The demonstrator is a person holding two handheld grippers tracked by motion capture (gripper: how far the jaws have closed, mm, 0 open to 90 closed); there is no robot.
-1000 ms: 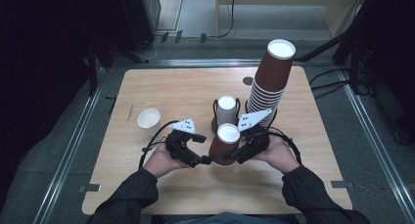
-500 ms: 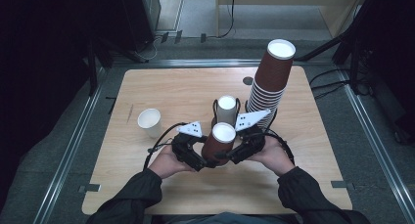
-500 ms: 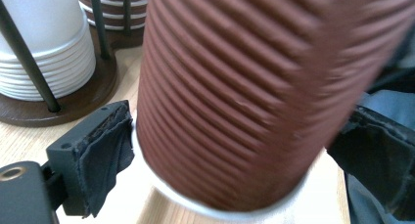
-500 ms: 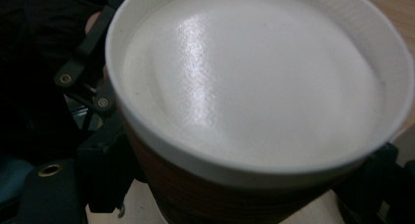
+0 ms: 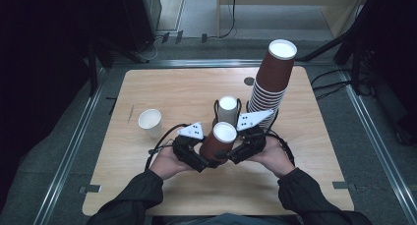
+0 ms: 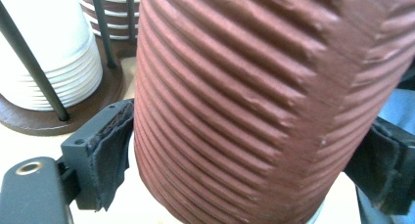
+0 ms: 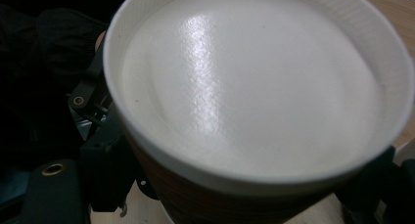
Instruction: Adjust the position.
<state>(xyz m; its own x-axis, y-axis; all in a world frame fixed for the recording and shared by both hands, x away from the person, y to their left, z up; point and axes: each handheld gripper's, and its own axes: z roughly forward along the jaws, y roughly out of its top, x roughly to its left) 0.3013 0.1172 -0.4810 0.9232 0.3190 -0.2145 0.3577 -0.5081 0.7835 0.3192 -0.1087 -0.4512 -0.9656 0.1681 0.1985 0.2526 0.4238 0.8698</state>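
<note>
On the counter (image 5: 147, 185), both hands meet at 6 o'clock, tilting a brown ribbed cup (image 5: 218, 141). The left gripper (image 5: 193, 154) has just narrowed its jaws around it; the right gripper (image 5: 241, 151) pinches it.

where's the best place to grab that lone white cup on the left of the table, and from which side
Grip the white cup across its side wall, just below the rim, coming in level from the near left. It stands upright with its mouth up, apart from the cup holder and the brown cups, so that side looks unobstructed. Its wall tapers downward, so a hold high up is less likely to slip.
</note>
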